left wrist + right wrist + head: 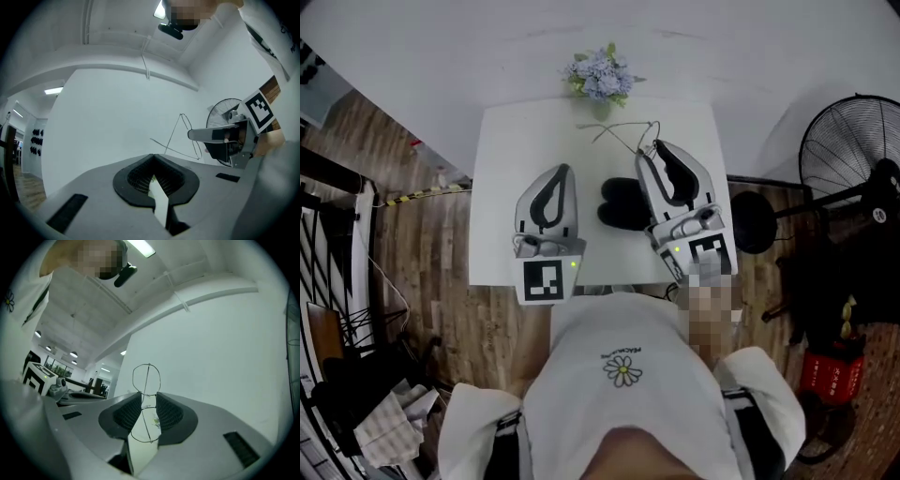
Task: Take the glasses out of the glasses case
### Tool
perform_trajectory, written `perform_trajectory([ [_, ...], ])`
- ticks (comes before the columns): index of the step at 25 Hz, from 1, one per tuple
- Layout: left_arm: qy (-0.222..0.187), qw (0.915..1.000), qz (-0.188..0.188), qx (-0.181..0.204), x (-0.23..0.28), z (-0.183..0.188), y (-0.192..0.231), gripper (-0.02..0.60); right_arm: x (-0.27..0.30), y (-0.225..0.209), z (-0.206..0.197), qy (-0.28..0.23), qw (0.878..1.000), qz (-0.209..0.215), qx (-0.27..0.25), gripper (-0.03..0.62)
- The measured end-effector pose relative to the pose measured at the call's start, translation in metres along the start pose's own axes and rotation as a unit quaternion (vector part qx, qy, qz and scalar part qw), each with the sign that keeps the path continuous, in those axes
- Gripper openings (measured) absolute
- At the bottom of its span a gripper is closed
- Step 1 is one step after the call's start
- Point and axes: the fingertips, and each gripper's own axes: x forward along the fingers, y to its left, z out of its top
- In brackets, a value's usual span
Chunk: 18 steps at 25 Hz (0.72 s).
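Note:
In the head view the black glasses case [623, 204] lies on the white table [502, 187], between my two grippers. My right gripper [656, 146] is raised above the case's right side and is shut on thin wire-framed glasses [622, 131], which jut out toward the flowers. The right gripper view shows the glasses [146, 380] edge-on, pinched between the dark pads [125, 414]. My left gripper [565, 170] hovers left of the case with its tips together and nothing in them [152, 157]. The left gripper view also catches the right gripper [220, 136] carrying the glasses [182, 136].
A small bunch of pale blue flowers [600, 77] stands at the table's far edge. A black standing fan [848, 141] is on the wooden floor to the right, and a black round stool [757, 222] is beside the table. A white wall lies behind.

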Motion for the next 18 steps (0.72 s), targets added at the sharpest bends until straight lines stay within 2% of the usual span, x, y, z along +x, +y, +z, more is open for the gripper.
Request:
perform_trajectory([
  [3, 0.0, 1.0, 0.007, -0.004, -0.004, 0.002, 0.001, 0.015, -0.013, 0.0, 0.001, -0.014, 0.998, -0.028, 0.047, 0.095],
  [7, 0.0, 0.9999, 0.01, -0.007, -0.004, 0.004, 0.002, 0.015, -0.023, -0.002, -0.006, -0.006, 0.996, -0.064, 0.068, 0.095],
  [18, -0.017, 0.9994, 0.023, -0.018, 0.001, 0.013, 0.007, 0.015, -0.024, -0.011, -0.008, -0.003, 0.995, -0.069, 0.07, 0.095],
])
